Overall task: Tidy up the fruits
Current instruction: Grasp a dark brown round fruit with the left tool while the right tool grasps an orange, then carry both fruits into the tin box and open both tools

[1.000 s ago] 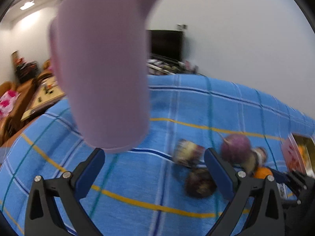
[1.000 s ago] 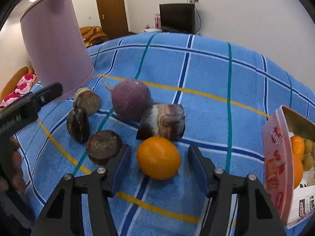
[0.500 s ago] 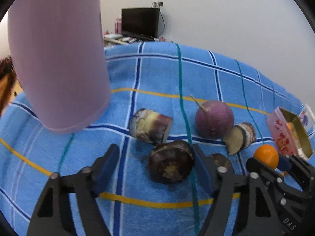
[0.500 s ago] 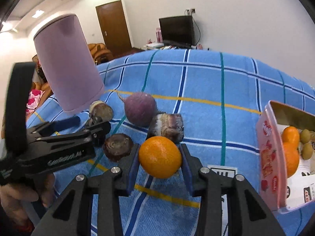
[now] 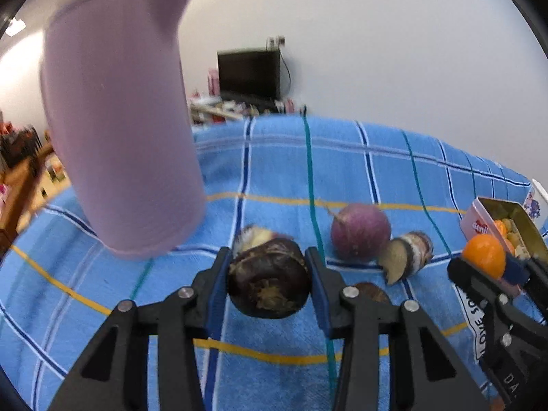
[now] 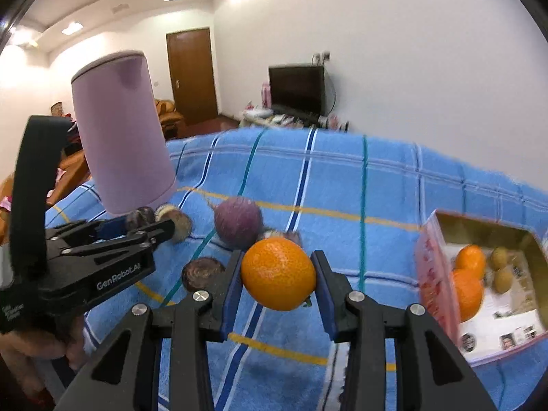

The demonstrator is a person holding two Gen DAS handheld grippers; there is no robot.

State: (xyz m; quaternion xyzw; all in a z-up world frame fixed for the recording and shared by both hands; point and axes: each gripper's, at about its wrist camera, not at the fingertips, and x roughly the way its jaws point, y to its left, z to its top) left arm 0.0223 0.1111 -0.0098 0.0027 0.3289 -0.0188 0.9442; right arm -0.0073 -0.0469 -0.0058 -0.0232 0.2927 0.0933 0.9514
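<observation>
Right gripper (image 6: pixel 278 275) clamped on orange (image 6: pixel 278 274), left of open box (image 6: pixel 486 236); bare cloth (image 6: pixel 363 239) between. Left gripper (image 5: pixel 269 282) closing on dark fruit (image 5: pixel 269 282), farther left.

Jug (image 5: pixel 120 130) stood at the cloth's (image 5: pixel 342 157) left, round root (image 5: pixel 359 231) right of it, cut piece (image 5: pixel 407 257) beside the root, box (image 6: pixel 479 274) far right with fruit (image 6: pixel 471 260) inside, television (image 6: pixel 296 85) behind.
</observation>
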